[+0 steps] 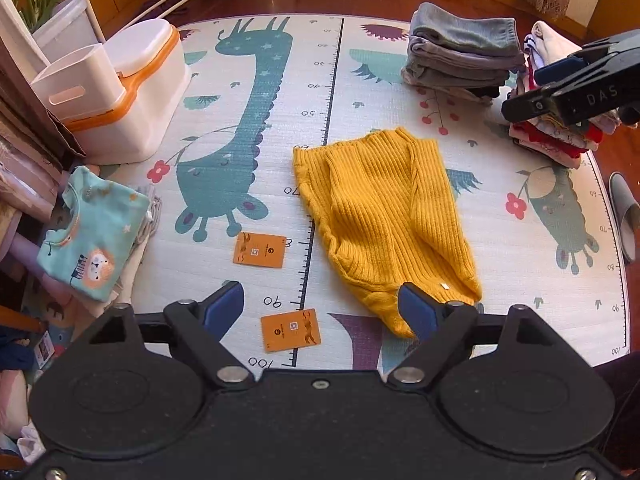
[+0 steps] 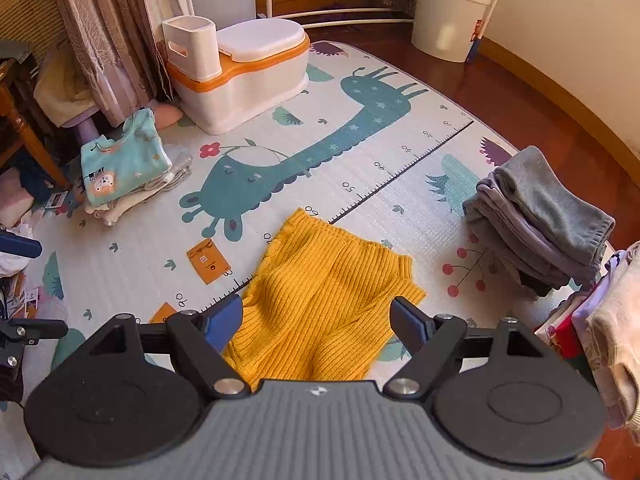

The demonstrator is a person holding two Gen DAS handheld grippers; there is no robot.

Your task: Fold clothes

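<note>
A yellow ribbed knit garment (image 1: 384, 216) lies partly folded on the play mat (image 1: 248, 128); its near end reaches under my left gripper's right finger. My left gripper (image 1: 320, 308) hangs open above the mat, nothing between its blue pads. In the right wrist view the same yellow garment (image 2: 320, 300) lies spread below my right gripper (image 2: 318, 320), which is open with the knit showing in its gap. The right gripper (image 1: 576, 84) also shows at the upper right of the left wrist view, above the colourful stack.
A grey folded stack (image 1: 460, 56) and a colourful folded stack (image 1: 556, 136) sit at the mat's right. A teal lion shirt (image 1: 92, 236) tops a pile at the left. Two orange cards (image 1: 260, 250) (image 1: 290, 330) lie on the mat. A white-orange potty (image 1: 128, 92) stands at the back left, a white bucket (image 2: 448, 12) beyond.
</note>
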